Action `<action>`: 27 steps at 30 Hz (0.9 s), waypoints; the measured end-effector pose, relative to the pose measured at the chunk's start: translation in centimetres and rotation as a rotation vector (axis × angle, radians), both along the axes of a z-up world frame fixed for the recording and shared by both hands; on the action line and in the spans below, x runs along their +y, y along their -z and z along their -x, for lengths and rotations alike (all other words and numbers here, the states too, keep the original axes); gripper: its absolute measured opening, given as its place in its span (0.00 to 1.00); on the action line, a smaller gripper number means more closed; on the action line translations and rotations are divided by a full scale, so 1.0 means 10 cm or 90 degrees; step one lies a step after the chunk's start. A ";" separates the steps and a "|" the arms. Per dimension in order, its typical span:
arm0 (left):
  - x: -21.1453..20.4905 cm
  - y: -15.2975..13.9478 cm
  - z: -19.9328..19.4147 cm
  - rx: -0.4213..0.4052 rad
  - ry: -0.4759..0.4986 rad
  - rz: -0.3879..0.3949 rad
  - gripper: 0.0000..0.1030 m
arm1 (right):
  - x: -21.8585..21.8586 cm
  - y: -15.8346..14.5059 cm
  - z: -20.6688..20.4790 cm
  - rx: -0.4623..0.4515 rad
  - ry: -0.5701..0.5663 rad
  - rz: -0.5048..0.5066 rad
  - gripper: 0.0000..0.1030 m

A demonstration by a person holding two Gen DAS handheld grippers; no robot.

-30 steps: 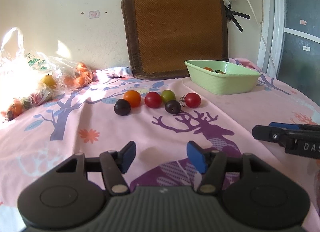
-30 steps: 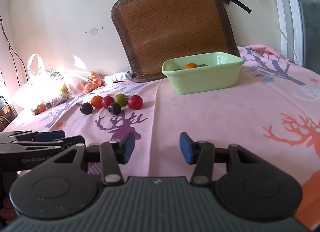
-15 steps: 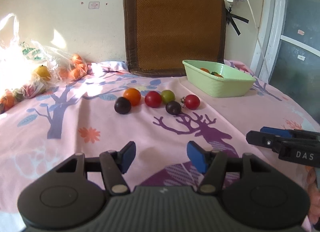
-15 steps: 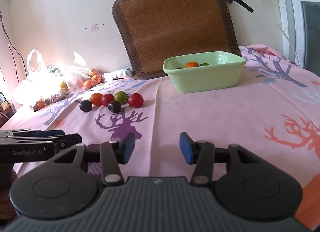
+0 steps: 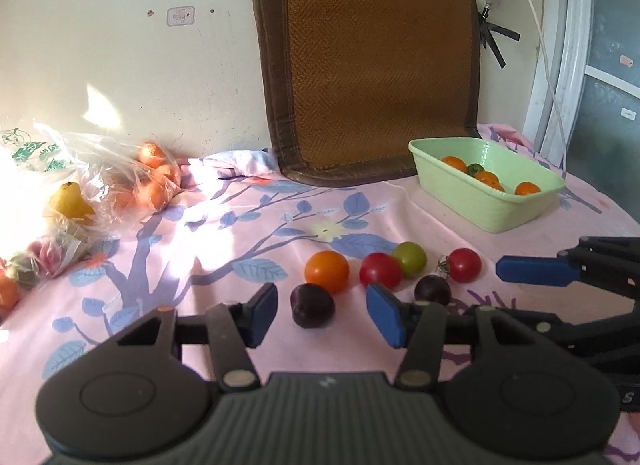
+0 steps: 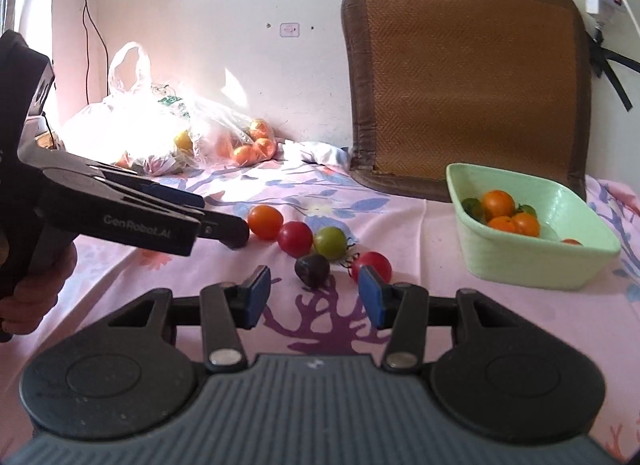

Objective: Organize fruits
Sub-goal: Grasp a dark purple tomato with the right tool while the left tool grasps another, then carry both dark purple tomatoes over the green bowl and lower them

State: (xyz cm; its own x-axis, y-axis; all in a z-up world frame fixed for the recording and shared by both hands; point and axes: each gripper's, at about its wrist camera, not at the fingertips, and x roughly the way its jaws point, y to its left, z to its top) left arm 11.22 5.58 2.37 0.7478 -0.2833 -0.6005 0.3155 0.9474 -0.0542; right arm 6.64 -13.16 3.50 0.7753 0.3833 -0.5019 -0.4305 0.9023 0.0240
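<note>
Six cherry tomatoes loose on the pink printed tablecloth (image 5: 200,233), clustered near its middle: orange tomato (image 5: 327,271), red tomato (image 5: 380,271), green tomato (image 5: 409,258) touching the red one, a second red tomato with stem (image 5: 463,265) off to the right, plus two dark purple ones. Nearer dark purple tomato (image 5: 312,305) framed between the blue pads of the left gripper (image 5: 322,315), jaws closing, pads not yet touching the fruit. Second dark purple tomato (image 6: 312,270) lying just ahead of the right gripper (image 6: 314,297), jaws spread, nothing pinched; stemmed red tomato partly hidden behind its right pad.

Pale green tub (image 6: 532,265) standing to the right of the cluster, well apart from it, already holding several orange tomatoes (image 6: 498,203) and a couple of green ones. Behind the tub, leaning upright against the wall, a brown woven seat mat (image 5: 372,65). Far left by the wall, clear plastic bags (image 5: 112,181) of orange fruit and a yellow pear (image 5: 70,203), washed out by sunlight.

In the right wrist view, left gripper seen side-on reaching toward the cluster, tips near the orange tomato, held by a hand (image 6: 36,293) at the left edge. In the left wrist view, right gripper entering from the right edge, blue pad just beside the stemmed red tomato.
</note>
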 end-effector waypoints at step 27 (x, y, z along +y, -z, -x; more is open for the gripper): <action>-0.91 0.06 1.09 0.027 0.164 0.021 0.28 | -0.63 0.10 0.78 0.020 0.071 -0.015 0.25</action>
